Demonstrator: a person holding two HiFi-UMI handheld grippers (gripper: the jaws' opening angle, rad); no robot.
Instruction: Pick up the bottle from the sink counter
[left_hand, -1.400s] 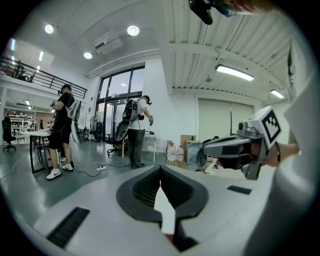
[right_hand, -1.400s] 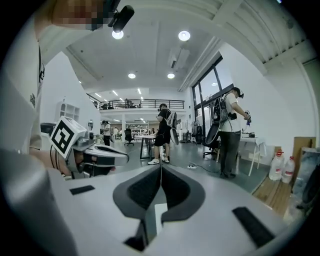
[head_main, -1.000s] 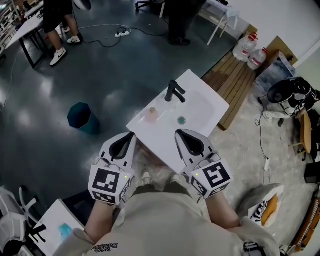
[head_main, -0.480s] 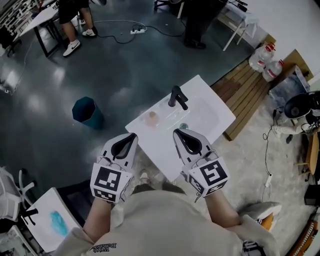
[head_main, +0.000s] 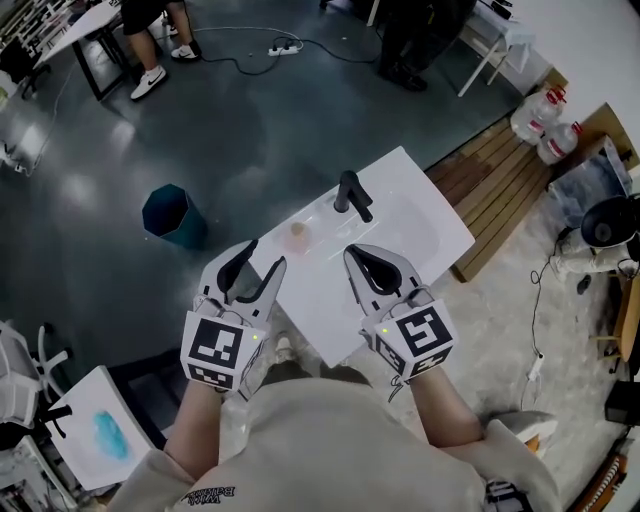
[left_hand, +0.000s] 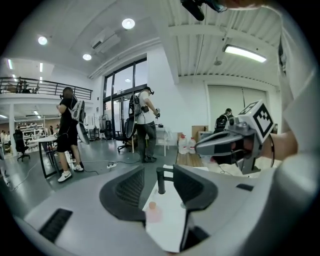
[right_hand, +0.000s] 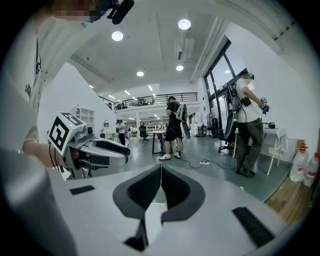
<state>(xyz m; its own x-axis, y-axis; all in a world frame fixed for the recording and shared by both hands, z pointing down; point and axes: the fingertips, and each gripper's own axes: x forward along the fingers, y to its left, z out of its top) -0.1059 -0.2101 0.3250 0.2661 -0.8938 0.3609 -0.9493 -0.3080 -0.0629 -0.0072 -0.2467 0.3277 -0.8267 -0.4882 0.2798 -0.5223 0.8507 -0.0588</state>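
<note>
Movement: left claw (head_main: 262, 262) opening, shut a second ago, nothing gripped yet; bottle (head_main: 297, 233) untouched on tabletop (head_main: 320, 300), centre frame. Right claw (head_main: 355, 256) closed, empty. Reach beginning.

The small pale-pink translucent bottle (head_main: 297, 233) is too small to show its label. The left gripper view gives it only as a blur.

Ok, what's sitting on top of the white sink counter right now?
A black faucet and a small pale pink bottle stand on the white sink counter. The right gripper covers its near side, so anything there cannot be seen.
</note>
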